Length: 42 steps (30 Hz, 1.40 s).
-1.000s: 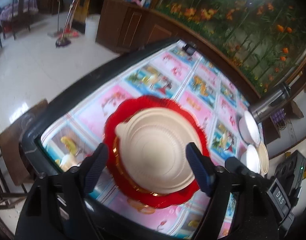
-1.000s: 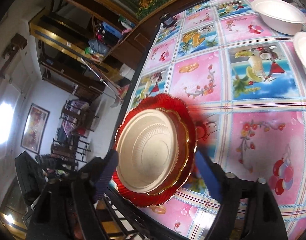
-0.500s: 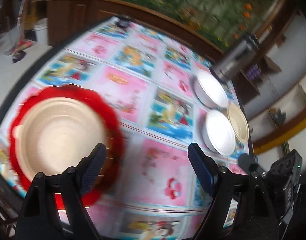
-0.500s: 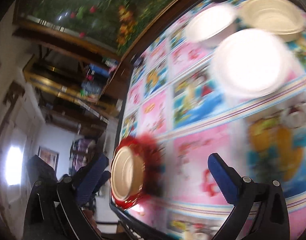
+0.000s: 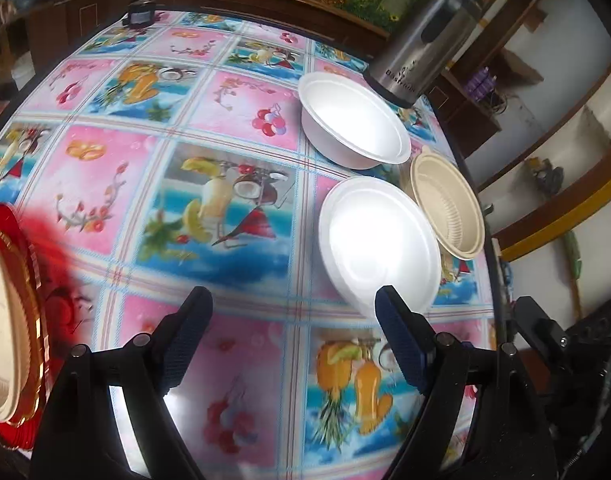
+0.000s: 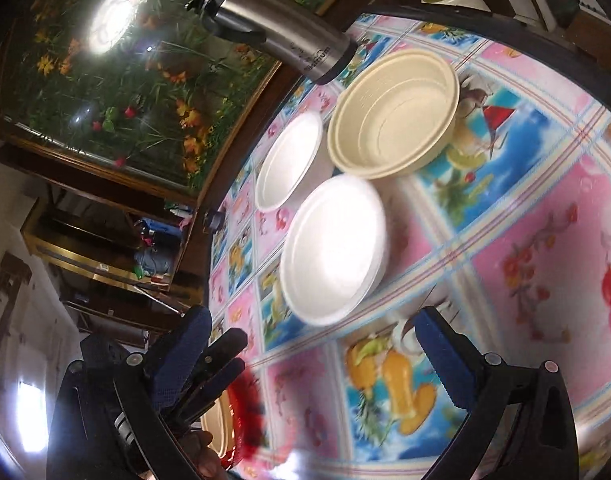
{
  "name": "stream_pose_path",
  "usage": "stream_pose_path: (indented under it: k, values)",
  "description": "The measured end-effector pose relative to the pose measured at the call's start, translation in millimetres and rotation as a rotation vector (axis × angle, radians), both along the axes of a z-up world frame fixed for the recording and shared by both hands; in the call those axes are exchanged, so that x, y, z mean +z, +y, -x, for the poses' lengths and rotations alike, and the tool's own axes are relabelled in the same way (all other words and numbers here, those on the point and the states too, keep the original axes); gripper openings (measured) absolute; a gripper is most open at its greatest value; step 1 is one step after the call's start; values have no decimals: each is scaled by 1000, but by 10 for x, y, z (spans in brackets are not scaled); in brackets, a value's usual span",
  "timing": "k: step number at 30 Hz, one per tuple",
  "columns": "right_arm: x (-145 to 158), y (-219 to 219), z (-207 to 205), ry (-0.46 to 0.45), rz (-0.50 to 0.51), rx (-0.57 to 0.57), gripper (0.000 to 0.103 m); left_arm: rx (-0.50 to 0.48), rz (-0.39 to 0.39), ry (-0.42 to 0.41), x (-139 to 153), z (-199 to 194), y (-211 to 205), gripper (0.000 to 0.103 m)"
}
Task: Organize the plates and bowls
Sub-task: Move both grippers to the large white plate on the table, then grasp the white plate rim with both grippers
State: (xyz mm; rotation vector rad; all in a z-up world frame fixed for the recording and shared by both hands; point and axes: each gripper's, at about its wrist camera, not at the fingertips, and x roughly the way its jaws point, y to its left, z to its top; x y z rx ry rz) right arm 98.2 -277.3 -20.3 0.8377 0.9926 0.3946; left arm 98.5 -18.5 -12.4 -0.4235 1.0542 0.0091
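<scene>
Both your grippers had swung off the red scalloped tray (image 5: 1, 216) at frame left; the right gripper (image 6: 317, 340), just spread wide and empty, sat nearest the round white foam plate (image 6: 331, 248), dead ahead at frame centre; the left gripper (image 5: 293, 316) gaped empty.

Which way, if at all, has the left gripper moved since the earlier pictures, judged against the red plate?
Yes. The left gripper has swung away from the red plate, now at the view's left edge, toward the white plate; jaws open, empty.
</scene>
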Motion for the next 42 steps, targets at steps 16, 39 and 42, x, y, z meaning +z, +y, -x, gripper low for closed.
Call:
stream_pose_path:
  k: [16, 39, 42]
  values:
    - [-196, 131, -477, -1, 149, 37, 67, -4, -94, -4, -291, -376, -205, 83]
    - [-403, 305, -515, 46, 232, 65, 10, -62, -201, 25, -339, -324, -313, 14]
    - [-385, 303, -460, 37, 237, 68, 9, -64, -203, 20, -298, -268, -313, 14]
